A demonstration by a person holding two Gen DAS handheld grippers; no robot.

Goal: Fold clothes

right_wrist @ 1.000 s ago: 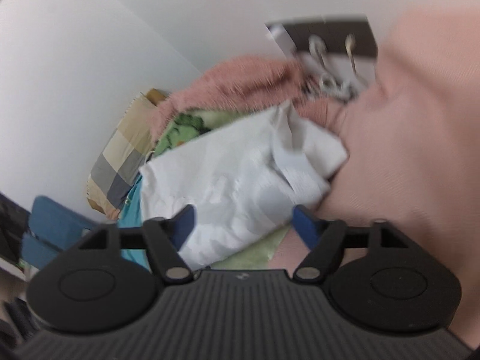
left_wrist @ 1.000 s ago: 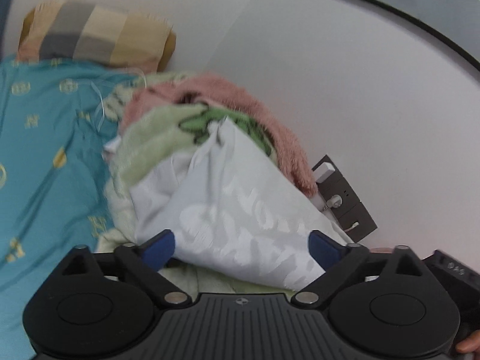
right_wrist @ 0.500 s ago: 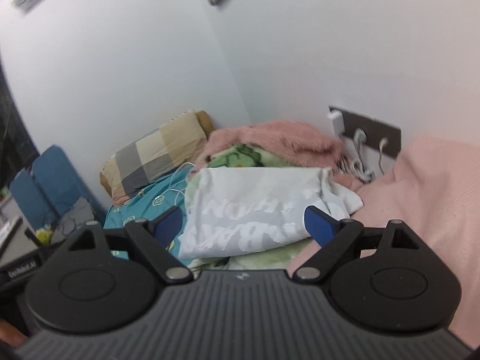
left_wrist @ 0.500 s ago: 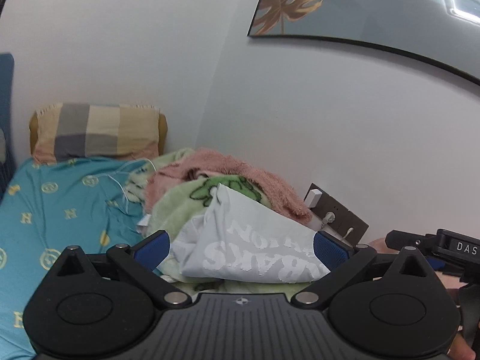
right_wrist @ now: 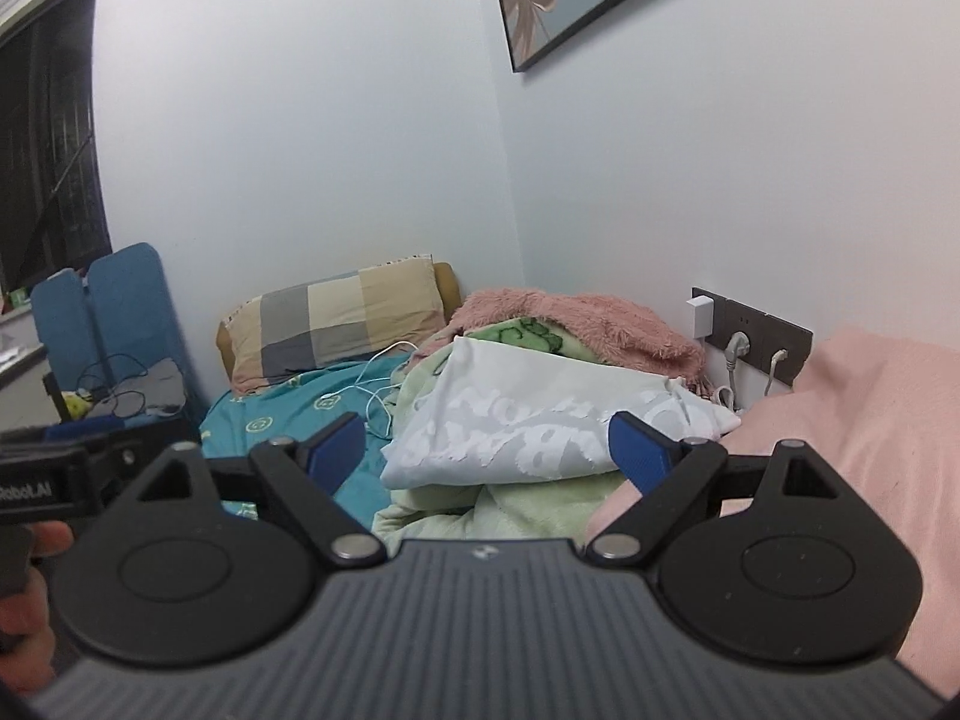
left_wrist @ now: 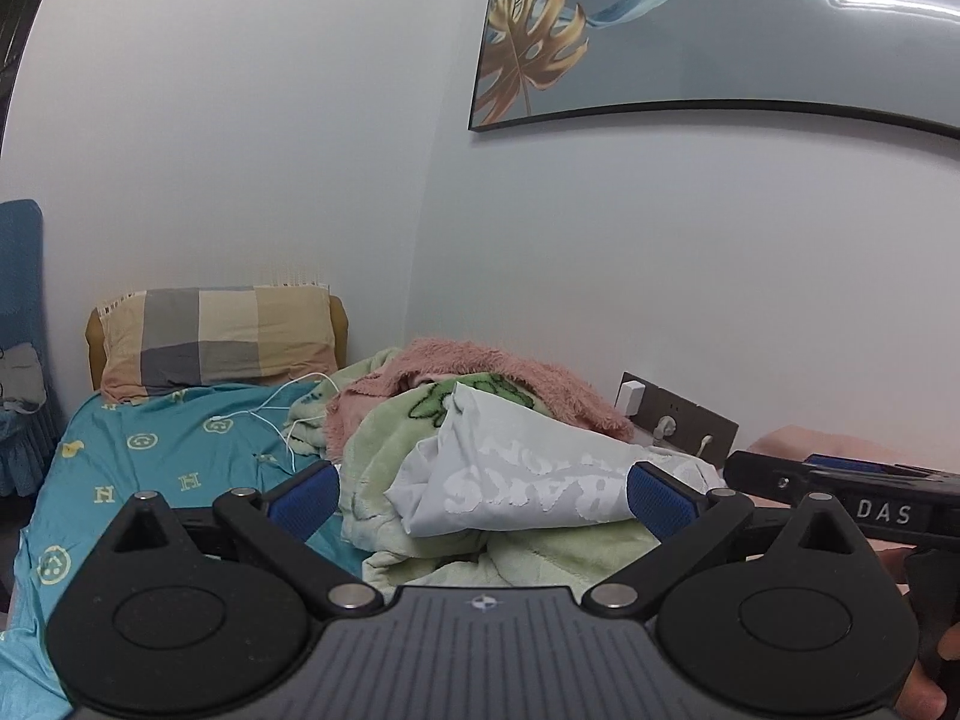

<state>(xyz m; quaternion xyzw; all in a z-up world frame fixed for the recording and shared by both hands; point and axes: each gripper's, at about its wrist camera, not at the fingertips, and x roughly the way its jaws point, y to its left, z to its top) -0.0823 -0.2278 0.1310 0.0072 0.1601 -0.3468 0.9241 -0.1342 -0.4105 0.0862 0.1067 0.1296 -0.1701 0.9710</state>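
Both grippers, left (left_wrist: 480,498) and right (right_wrist: 489,453), wide open and empty, near one folded white shirt (right_wrist: 540,426) atop green blanket (right_wrist: 522,498); one checked pillow (right_wrist: 336,318) far left, one pink blanket (right_wrist: 576,315) behind.

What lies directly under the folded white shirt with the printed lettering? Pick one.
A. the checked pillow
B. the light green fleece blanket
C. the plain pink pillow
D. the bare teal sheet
B: the white shirt rests on the bunched light green fleece blanket, whose folds show below and beside it in both views.
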